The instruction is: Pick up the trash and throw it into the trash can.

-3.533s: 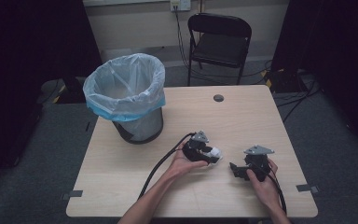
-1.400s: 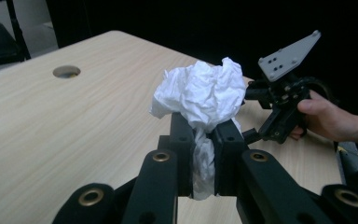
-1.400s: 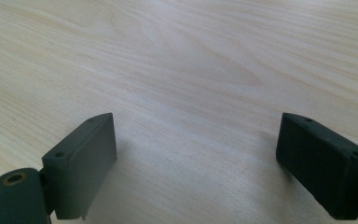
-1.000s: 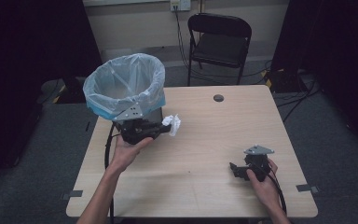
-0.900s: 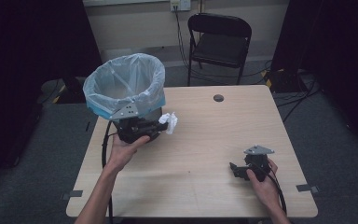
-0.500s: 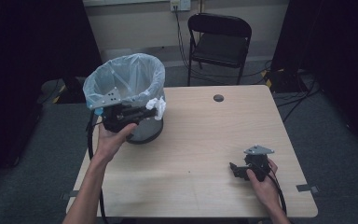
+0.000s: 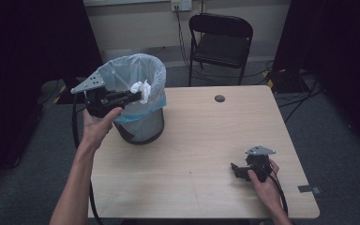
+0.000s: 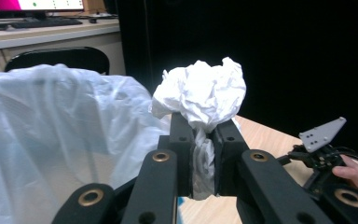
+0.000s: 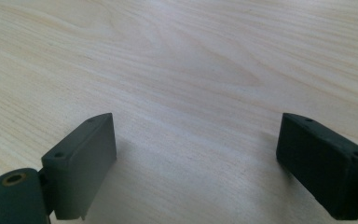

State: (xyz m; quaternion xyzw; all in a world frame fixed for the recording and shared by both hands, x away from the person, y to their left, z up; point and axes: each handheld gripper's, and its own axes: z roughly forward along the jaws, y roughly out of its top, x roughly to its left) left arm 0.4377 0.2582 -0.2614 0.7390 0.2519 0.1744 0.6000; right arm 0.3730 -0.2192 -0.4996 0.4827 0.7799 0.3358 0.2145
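A black folding chair [image 7: 221, 40] stands behind the light wooden bench [image 7: 206, 154]. A small dark round disc [image 7: 220, 98] lies near the bench's far edge. Cables [image 7: 288, 96] trail across the grey floor [image 7: 342, 154] at right.

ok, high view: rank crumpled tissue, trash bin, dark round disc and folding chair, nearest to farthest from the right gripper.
From the right gripper, at the table's near right:
1. Dark round disc, on the table's far side.
2. Trash bin, on the table's far left.
3. Crumpled tissue, in the left gripper over the bin's rim.
4. Folding chair, behind the table.
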